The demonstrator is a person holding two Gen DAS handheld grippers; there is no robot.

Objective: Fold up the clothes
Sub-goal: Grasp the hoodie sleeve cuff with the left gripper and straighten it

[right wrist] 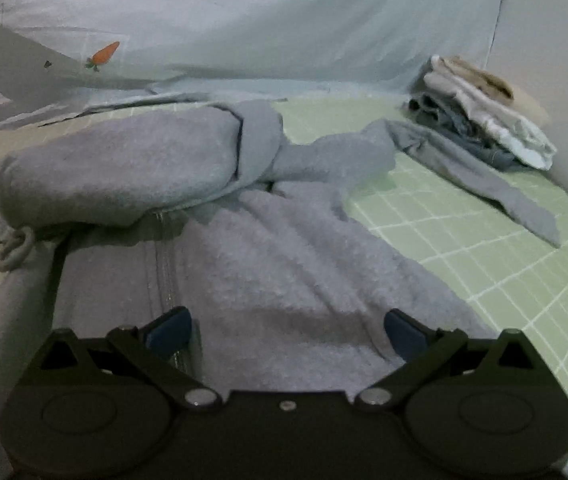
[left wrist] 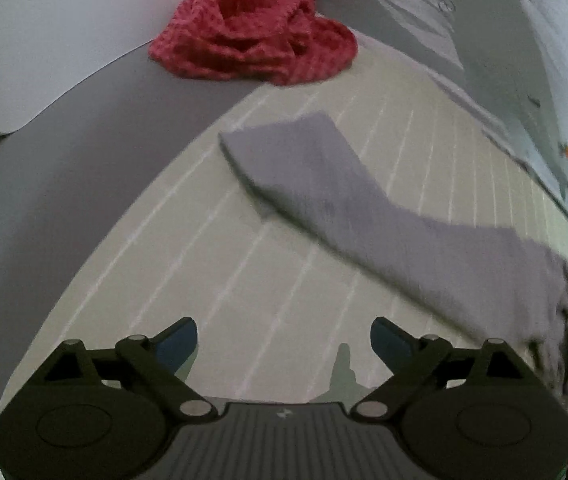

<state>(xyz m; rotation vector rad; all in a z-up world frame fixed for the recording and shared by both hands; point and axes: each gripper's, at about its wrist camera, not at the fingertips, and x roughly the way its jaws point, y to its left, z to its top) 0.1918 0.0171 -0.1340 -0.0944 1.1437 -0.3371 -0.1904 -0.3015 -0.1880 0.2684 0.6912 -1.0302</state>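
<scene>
Grey hoodie (right wrist: 268, 248), green grid mat (right wrist: 484, 240)

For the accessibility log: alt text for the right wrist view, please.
An open right gripper hovers over a rumpled grey fleece zip hoodie on a green grid-lined mat. A stack of folded clothes sits far right.

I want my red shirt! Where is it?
In the left claw's view, the crumpled red cloth lies far ahead on the gray surface, just past the top edge of the green mat and beyond the gray sleeve.
</scene>
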